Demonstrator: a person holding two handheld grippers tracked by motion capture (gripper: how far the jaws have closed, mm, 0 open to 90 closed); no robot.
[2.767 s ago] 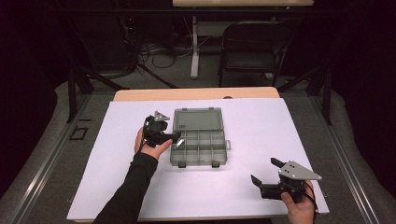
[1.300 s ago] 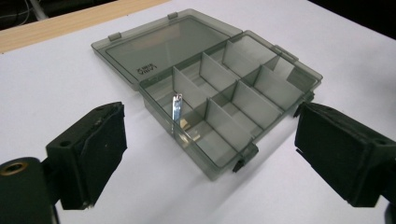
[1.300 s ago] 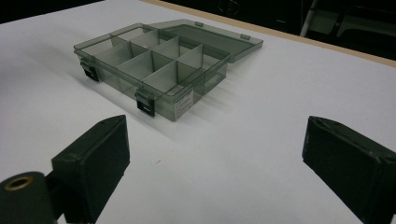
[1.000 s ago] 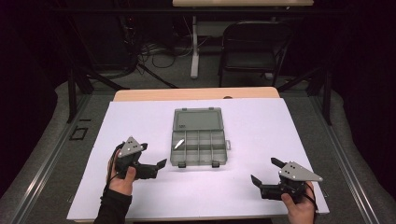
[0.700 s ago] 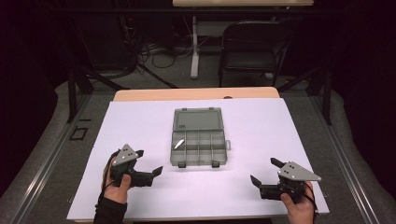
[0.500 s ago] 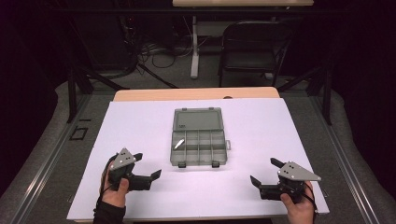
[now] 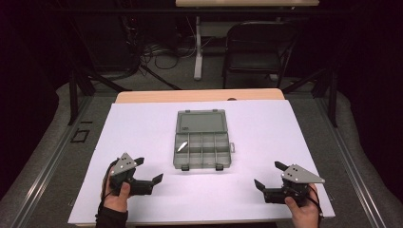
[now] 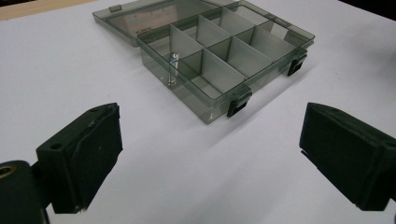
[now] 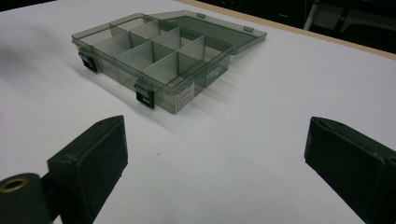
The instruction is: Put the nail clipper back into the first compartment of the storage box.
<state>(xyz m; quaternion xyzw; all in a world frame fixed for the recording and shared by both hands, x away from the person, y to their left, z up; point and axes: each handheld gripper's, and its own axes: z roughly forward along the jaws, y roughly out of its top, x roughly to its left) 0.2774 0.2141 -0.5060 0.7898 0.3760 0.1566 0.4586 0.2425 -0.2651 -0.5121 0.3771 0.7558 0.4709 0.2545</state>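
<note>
While both of my hands rest near the front edge of the white table (image 7: 142, 123), my left gripper (image 7: 145, 172) sits low at the left with its jaws spread wide and nothing between them. My right gripper (image 7: 269, 175) sits at the right, its jaws also wide apart and empty. Between them and farther from me lies the compartment box (image 7: 202, 145), a smoky clear plastic organizer with its lid (image 7: 200, 121) laid flat open on the far side and two black latches (image 7: 184, 167) on the near wall. Both grippers are well apart from it. A small silvery metal piece (image 8: 173, 68) leans in a compartment at the box's left end, its top above the divider. Beyond the table stands a folding chair (image 7: 259, 47).
</note>
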